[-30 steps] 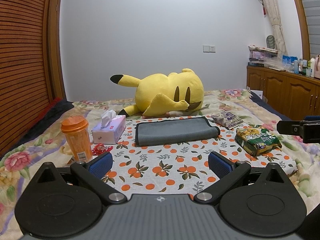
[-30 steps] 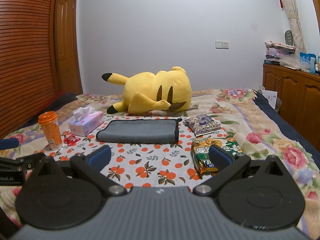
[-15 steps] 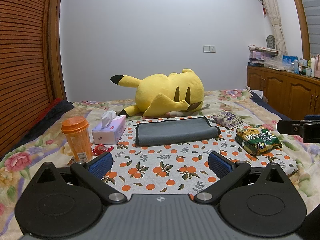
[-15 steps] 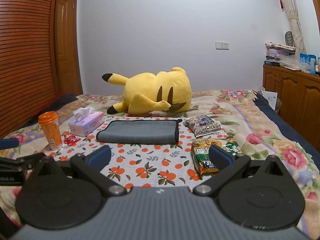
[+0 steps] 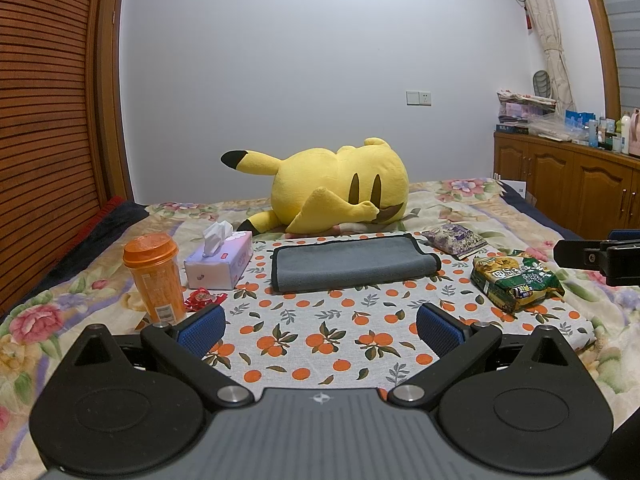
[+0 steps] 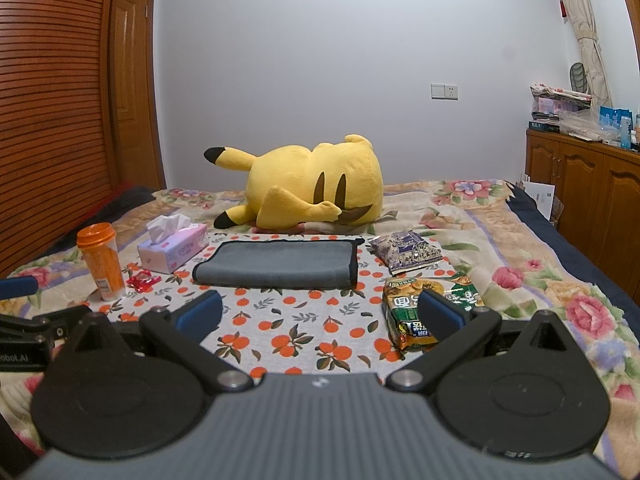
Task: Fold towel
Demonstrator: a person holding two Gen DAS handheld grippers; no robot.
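Grey towel (image 5: 352, 264) lies folded at mid-frame on the orange-print cloth (image 5: 320, 332), just before the yellow plush (image 5: 336, 192). Left tool (image 5: 320, 326) and right tool (image 6: 320, 314) both hover released, jaws wide, gripping nothing.

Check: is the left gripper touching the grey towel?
Apart. The left wrist view shows the left gripper open, with bare orange-print cloth between its fingers and the grey towel.

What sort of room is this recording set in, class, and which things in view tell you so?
Most likely a bedroom in a home. The grey towel lies on a bed with a floral cover, a big yellow plush toy rests behind it, and wooden cabinets loaded with bottles line the right wall.
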